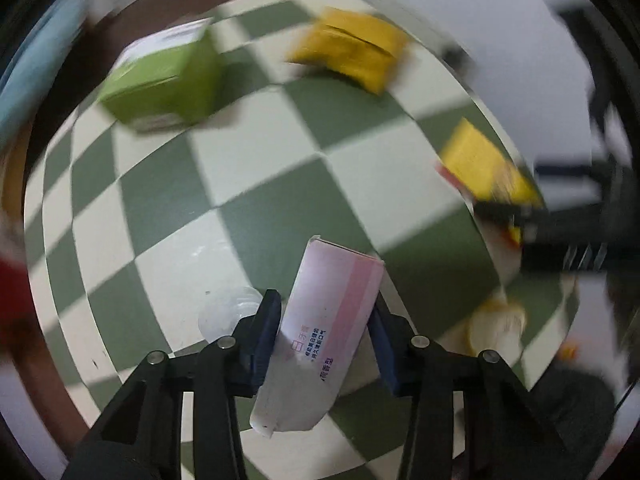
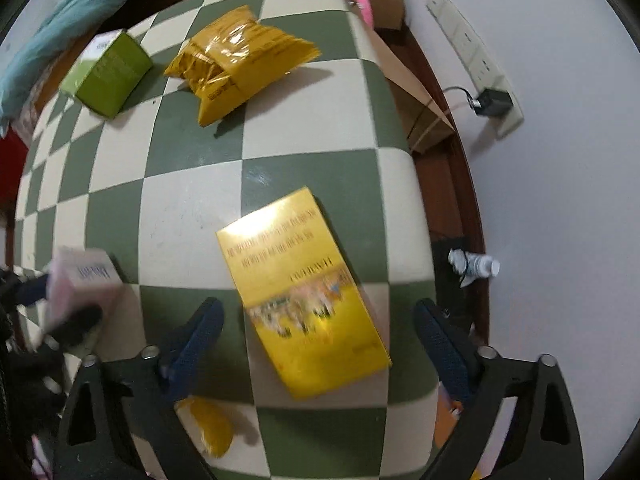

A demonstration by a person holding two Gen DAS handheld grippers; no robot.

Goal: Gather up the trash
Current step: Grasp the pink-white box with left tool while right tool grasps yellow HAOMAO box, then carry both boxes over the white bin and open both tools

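Observation:
My left gripper points down at the table and is shut on a pink and white carton, with a blue pad against each long side. The same carton shows blurred at the left edge of the right wrist view. My right gripper stands open over a flat yellow box lying on the green and white checked tablecloth. The box lies between the two fingers, with a gap on each side. That yellow box also appears at the right in the left wrist view.
A green box and a crumpled yellow bag lie at the far side of the table. A yellow peel and a clear plastic lid lie near the grippers. The table's right edge drops to a floor with cardboard and a white bottle.

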